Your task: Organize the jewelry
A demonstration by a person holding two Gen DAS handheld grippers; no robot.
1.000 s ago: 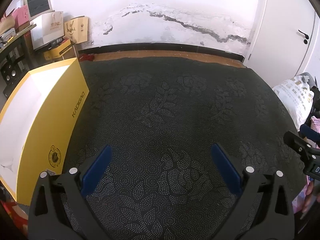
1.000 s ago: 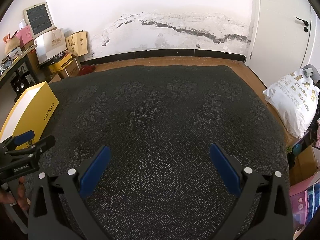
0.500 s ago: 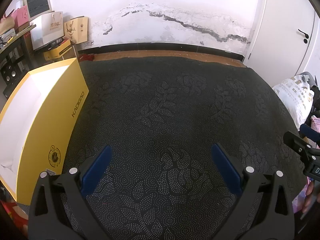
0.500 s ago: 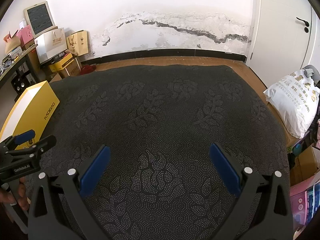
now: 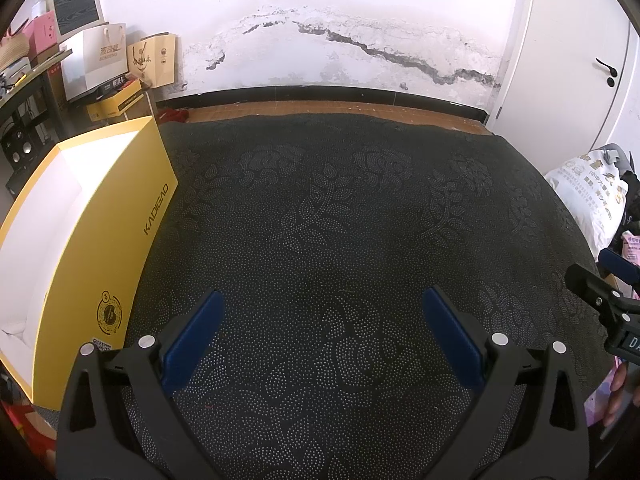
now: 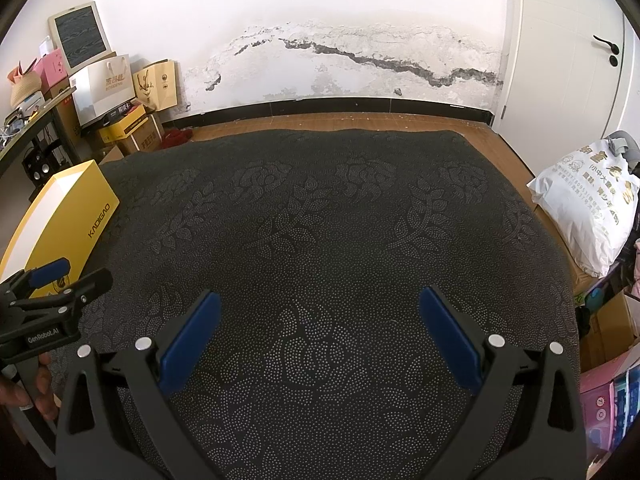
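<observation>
Black cloth (image 5: 320, 240) with a dotted floral pattern fills the middle of both wrist views, and no jewelry can be made out on it. At the left edge of the frame stands an open yellow box (image 5: 132, 240) with a white inside, printed KADIGAO, resting on the cloth's left side. The left gripper (image 5: 322, 320) hangs over the lower centre, its blue pads spread wide and holding nothing. The right gripper (image 6: 318, 316) is likewise released, empty, over bare cloth. A white printed bag (image 6: 588, 220) lies at the right edge, beside a white door (image 6: 568, 40).
</observation>
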